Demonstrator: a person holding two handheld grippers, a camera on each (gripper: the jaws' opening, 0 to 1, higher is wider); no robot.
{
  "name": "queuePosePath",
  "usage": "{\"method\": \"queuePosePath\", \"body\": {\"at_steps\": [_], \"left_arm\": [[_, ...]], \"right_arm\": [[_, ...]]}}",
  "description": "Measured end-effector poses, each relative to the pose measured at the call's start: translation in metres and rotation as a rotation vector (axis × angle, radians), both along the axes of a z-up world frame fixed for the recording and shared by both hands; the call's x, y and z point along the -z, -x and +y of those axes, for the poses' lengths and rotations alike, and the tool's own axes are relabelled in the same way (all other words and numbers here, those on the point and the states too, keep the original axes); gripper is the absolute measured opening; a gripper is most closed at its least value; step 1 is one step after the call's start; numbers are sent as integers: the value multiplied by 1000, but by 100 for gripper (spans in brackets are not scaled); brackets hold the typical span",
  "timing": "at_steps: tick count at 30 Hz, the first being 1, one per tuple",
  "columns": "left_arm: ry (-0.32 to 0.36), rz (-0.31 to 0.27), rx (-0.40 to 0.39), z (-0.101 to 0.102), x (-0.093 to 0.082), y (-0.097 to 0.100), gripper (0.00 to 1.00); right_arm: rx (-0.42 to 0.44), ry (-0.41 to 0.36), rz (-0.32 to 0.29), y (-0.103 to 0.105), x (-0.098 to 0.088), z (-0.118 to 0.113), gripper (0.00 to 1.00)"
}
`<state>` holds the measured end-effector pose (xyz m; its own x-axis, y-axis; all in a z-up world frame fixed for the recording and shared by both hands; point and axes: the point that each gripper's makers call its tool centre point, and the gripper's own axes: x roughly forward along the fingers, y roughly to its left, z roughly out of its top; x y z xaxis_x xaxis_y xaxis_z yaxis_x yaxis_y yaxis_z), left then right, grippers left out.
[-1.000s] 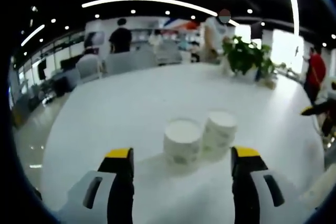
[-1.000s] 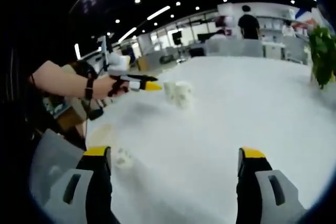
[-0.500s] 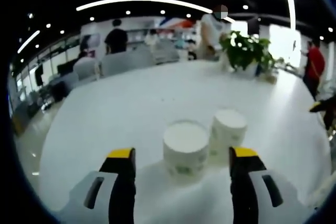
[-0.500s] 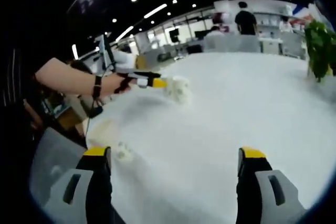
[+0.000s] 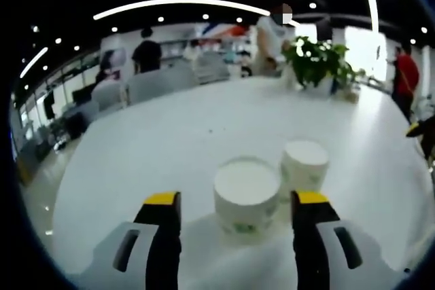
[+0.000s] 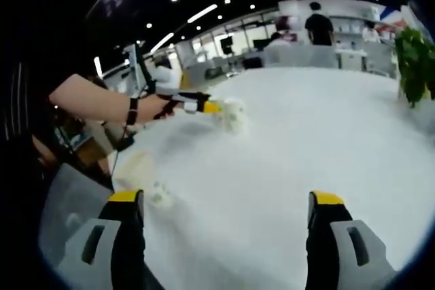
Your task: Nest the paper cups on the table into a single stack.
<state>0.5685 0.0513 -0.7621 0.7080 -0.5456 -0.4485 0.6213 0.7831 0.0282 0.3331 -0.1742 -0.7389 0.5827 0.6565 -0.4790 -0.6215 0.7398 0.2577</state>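
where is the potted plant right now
In the left gripper view the potted plant stands at the table's far right edge, beyond the two paper cups.

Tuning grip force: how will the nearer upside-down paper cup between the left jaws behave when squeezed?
The nearer cup looks thin-walled paper, so probably light and easily crushed. It stands upside down on its wide rim on the table, so likely stable, but may slide. The second cup close beside it could get bumped.
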Motion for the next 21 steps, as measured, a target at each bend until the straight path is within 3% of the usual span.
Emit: {"method": "queuePosePath", "body": {"at_steps": [16, 21], "left_arm": [[-2, 11, 63, -11, 6, 1, 41], [3, 22, 71, -13, 9, 1, 39]], "right_arm": [[12, 6, 5, 2, 0, -6, 98], [15, 11, 6, 4, 2, -9, 98]]}}
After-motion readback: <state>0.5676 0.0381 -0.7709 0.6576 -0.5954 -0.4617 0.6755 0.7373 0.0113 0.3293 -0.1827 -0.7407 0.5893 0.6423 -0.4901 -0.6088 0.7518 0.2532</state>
